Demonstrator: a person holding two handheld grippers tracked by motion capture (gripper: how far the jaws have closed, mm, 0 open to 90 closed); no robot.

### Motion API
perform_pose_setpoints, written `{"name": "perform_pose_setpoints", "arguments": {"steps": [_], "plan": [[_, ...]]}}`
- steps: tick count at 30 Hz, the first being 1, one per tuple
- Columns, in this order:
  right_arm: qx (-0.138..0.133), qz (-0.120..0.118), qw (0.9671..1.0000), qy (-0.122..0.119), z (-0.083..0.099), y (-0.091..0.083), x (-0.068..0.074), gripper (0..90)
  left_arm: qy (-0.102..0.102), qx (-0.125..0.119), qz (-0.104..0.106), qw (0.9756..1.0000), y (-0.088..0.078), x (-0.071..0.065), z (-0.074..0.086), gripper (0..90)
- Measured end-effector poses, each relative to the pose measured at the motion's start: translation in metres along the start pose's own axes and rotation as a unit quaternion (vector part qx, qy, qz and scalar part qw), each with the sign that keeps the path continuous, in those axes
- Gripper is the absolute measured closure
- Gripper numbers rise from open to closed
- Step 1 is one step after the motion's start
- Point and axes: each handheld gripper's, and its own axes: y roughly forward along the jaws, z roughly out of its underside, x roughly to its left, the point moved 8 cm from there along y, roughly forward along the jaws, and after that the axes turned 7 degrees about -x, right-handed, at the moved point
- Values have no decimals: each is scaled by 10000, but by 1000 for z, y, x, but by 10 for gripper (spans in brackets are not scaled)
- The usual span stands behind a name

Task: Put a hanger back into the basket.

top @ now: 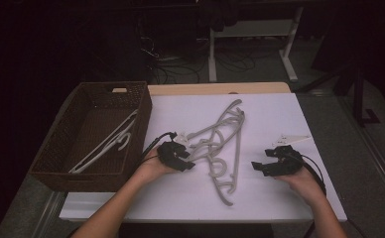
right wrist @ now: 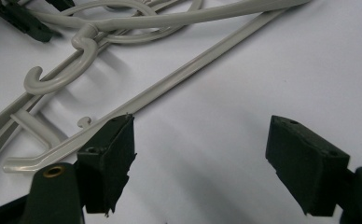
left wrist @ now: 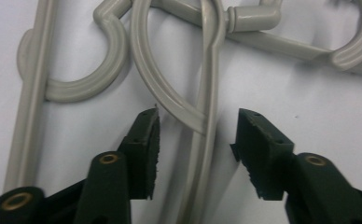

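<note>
Basically a hanger-sorting setup: tangled pile of grey hangers (top: 219, 148) lies mid-desk (top: 275, 114), wicker basket (top: 94, 134) at the left edge with one white hanger (top: 106, 144) already lying inside, so the pile likely goes in there one by one. Left tool (top: 188, 161) sits low at the pile's left side; in the left gripper view its jaws stand apart on either side of a thin hanger bar (left wrist: 207, 126) and a crossing curved loop (left wrist: 160, 88), pads not pressing yet. Straddling placed there probably because that bar sticks out toward the basket side and is easy to pinch. Risk, as a judgement: loop crosses the bar, so closing may catch two hangers. Right tool (top: 261, 166) rests on bare desk right of the pile, jaws apart, nothing between them; a long hanger arm (right wrist: 179, 79) passes just beyond its left jaw. Looks parked, maybe ready to hold the pile down.
</note>
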Motion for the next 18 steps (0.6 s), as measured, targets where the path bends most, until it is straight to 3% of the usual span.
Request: {"name": "perform_pose_setpoints", "arguments": {"steps": [12, 18], "plan": [[20, -8, 10000, -17, 0, 1, 1, 235, 37, 37, 32, 10000, 0, 1, -1, 771], [23, -3, 10000, -20, 0, 1, 1, 236, 103, 92, 51, 9999, 0, 0, -2, 799]]}}
